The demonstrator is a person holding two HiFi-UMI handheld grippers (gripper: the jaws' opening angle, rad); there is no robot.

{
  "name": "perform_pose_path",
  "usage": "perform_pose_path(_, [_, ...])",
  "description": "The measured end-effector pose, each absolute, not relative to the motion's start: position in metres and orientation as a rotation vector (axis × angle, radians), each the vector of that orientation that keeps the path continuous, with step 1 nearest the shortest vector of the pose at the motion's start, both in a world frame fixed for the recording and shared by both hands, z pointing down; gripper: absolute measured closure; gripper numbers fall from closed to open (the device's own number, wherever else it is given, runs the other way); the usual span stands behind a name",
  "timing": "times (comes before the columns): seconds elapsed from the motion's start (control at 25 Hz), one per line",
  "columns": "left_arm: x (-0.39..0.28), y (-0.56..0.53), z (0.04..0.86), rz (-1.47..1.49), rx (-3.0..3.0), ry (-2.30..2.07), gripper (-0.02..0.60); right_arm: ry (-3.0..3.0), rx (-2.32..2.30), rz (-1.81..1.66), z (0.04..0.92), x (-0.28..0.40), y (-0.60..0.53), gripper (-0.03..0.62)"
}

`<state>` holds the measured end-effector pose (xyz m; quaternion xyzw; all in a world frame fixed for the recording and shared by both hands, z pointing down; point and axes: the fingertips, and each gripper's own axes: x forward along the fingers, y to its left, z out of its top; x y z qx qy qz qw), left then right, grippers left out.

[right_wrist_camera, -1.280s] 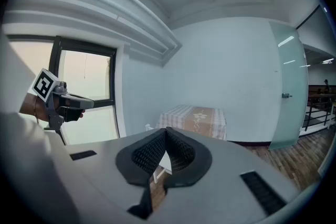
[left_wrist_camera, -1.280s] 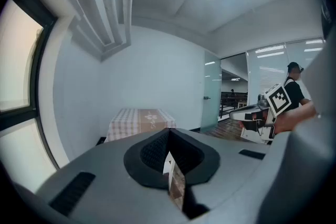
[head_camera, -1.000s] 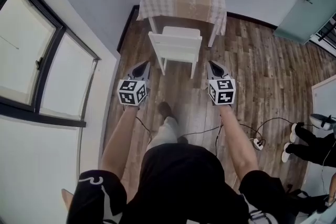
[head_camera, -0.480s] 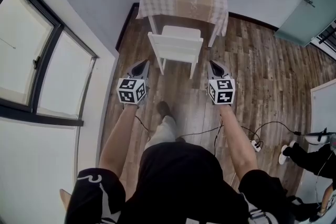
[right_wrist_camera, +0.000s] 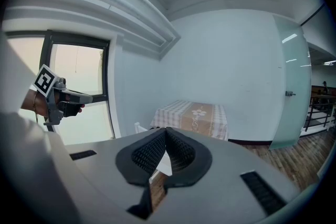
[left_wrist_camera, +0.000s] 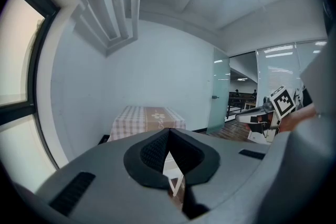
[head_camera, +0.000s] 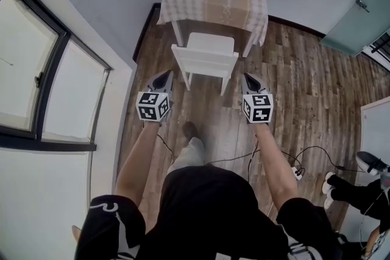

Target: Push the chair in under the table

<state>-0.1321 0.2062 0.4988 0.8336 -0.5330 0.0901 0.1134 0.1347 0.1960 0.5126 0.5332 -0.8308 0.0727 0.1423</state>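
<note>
1. Where it stands on the dark plank floor [head_camera: 292, 76], the chair [head_camera: 205, 55] is white, with a flat seat and a backrest of horizontal rails. The backrest faces the person and the seat faces the table [head_camera: 186, 0].
2. The front of the seat lies at the table's near edge, between its white legs. From the head view it appears only partly tucked under; how far cannot be judged.
3. The table stands against the pale wall. It is covered by a checked cloth with a tan centre runner bearing a flower motif.
4. The left gripper [head_camera: 163, 78] is held near the left end of the backrest, apart from it. Its jaws are pressed together with nothing gripped.
5. The right gripper [head_camera: 250, 80] is held near the right end of the backrest, likewise clear of it. Its jaws are fully closed and empty.
6. Both grippers point towards the chair, one on either side of it.
7. A dark-framed window [head_camera: 42, 70] runs along the left side, and a frosted glass door [head_camera: 359, 9] stands at the upper right.
8. A cable [head_camera: 231, 156] trails across the floor behind the arms to a power strip [head_camera: 297, 173].
</note>
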Motion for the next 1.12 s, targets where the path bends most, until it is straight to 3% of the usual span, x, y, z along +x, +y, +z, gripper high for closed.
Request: perform_pose_path(1.12, [-0.198, 0.014, 0.533, 0.273, 2.417, -1.491, 0.557, -2.292, 1.586, 0.273, 0.542, 0.088, 0.027, 0.580])
